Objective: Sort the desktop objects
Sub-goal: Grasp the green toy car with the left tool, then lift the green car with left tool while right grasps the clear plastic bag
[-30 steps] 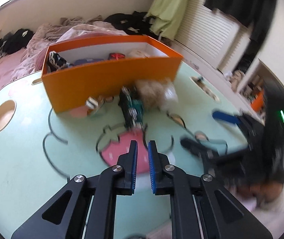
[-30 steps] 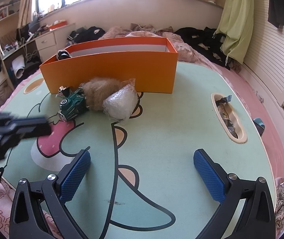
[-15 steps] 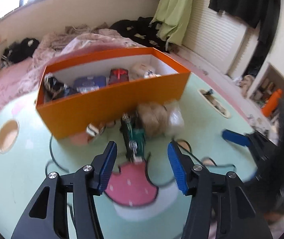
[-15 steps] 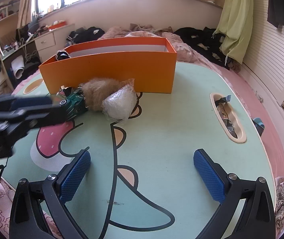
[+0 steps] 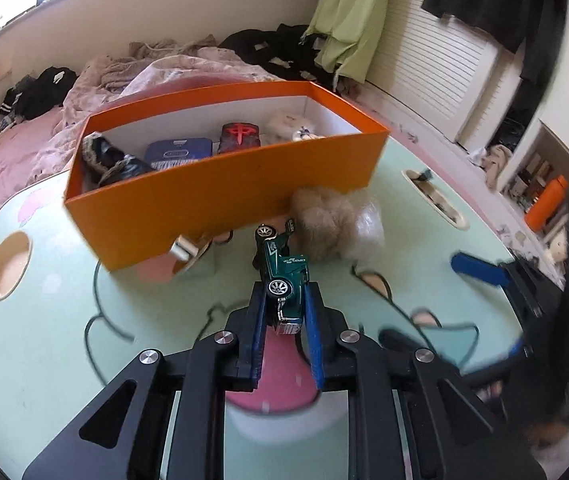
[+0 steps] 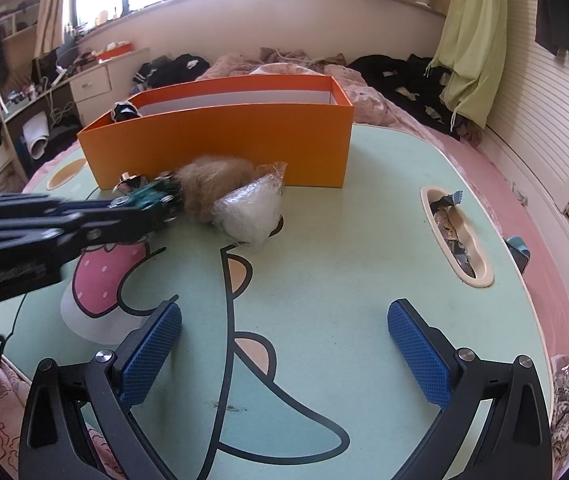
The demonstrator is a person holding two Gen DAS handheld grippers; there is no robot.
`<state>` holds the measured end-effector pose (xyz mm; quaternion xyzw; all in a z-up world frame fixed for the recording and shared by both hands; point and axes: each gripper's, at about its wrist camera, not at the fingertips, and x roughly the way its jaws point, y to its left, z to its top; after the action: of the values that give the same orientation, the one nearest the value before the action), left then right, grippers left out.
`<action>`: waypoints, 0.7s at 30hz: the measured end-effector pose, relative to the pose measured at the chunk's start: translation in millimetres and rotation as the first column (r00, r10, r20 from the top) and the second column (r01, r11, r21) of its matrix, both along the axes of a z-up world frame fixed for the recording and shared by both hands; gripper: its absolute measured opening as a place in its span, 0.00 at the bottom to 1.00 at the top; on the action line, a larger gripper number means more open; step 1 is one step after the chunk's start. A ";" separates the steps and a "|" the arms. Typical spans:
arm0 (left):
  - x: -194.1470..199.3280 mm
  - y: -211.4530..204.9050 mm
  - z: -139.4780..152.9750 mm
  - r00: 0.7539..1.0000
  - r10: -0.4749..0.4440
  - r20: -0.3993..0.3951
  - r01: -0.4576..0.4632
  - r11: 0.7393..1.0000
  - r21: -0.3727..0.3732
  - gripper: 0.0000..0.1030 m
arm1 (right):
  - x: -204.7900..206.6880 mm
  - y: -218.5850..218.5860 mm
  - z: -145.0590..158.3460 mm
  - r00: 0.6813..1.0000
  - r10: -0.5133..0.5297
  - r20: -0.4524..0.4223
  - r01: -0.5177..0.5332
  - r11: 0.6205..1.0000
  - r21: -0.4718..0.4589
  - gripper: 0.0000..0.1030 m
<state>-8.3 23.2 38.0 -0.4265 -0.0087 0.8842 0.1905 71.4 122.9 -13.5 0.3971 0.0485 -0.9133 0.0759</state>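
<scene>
While the right tool (image 6: 284, 344) gapes wide, the left tool (image 5: 284, 308) clamps the green toy car (image 5: 284, 276).

Toy car (image 5: 283, 270) lies before the box (image 5: 220, 204) (fluffy ball (image 5: 322, 222) right).

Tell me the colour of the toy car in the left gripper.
Dark green with chrome wheels; the toy car shows best in the left wrist view, between the left gripper pads.
</scene>
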 end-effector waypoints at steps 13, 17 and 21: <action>34.3 -1.6 -1.5 0.998 -0.040 -0.051 0.037 0.998 -0.058 0.40 | 0.9 -1.3 3.1 1.000 -0.007 0.000 0.007 1.000 -0.001 1.00; 21.6 3.0 -1.1 0.998 -0.030 -0.059 0.025 0.997 -0.072 0.43 | 1.0 -1.1 3.0 1.000 -0.007 0.000 0.007 1.000 -0.001 1.00; 11.0 5.3 -8.3 0.999 -0.029 -0.027 0.027 0.998 -0.060 0.29 | 1.1 -0.6 2.8 1.000 -0.007 -0.001 0.007 1.000 -0.001 1.00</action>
<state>2.6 28.4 29.7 -0.4198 0.0261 0.8870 0.1904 72.6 122.3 -10.7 0.3969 0.0467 -0.9138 0.0728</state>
